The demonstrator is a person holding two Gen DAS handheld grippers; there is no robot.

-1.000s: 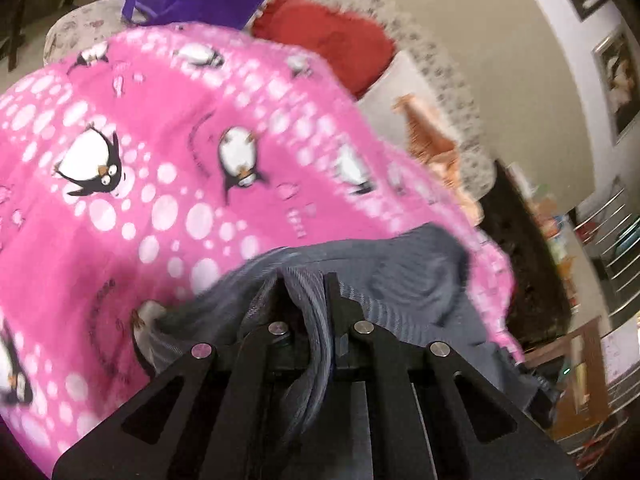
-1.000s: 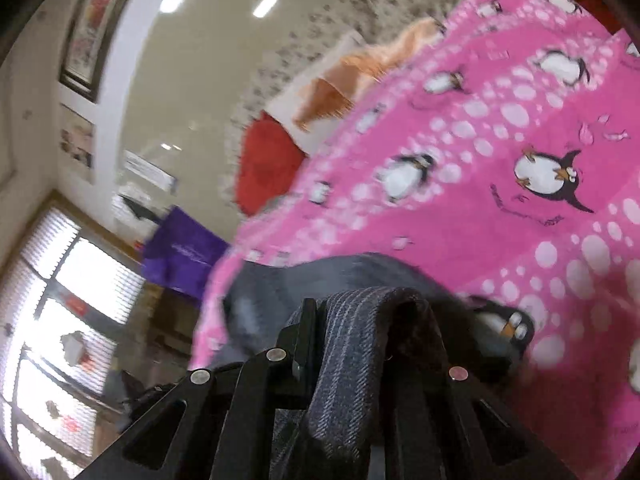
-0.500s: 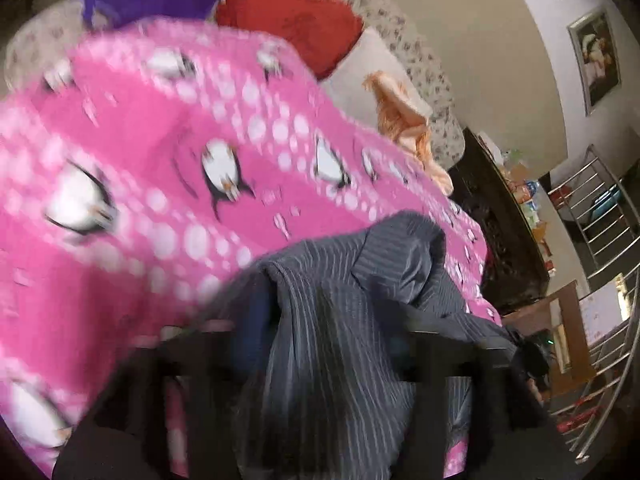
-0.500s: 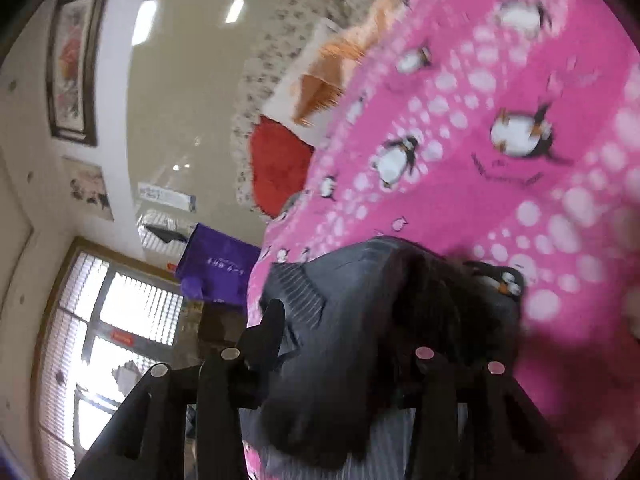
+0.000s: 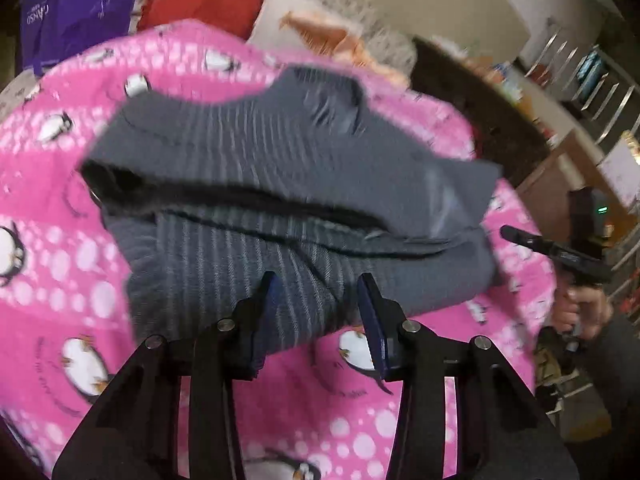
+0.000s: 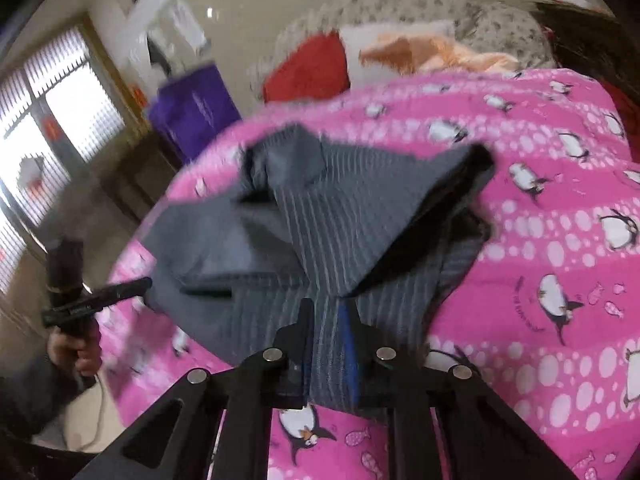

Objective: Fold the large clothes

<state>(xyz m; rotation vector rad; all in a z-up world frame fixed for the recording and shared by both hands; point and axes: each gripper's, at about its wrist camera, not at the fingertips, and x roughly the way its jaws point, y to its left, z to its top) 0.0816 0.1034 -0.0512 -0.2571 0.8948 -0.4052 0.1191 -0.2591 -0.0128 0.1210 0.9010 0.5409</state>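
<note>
— Left wrist view?
— My left gripper [image 5: 318, 294] stands wide at the near edge of one grey pinstriped garment [image 5: 280, 200], folded on the pink penguin blanket [image 5: 60, 264].
— Right wrist view?
— My right gripper [image 6: 326, 320] pinches the garment's near hem; pink blanket lies bare rightward.

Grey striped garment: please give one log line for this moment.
grey striped fabric garment folded on pink penguin blanket | left gripper open | right gripper shut on garment
</note>
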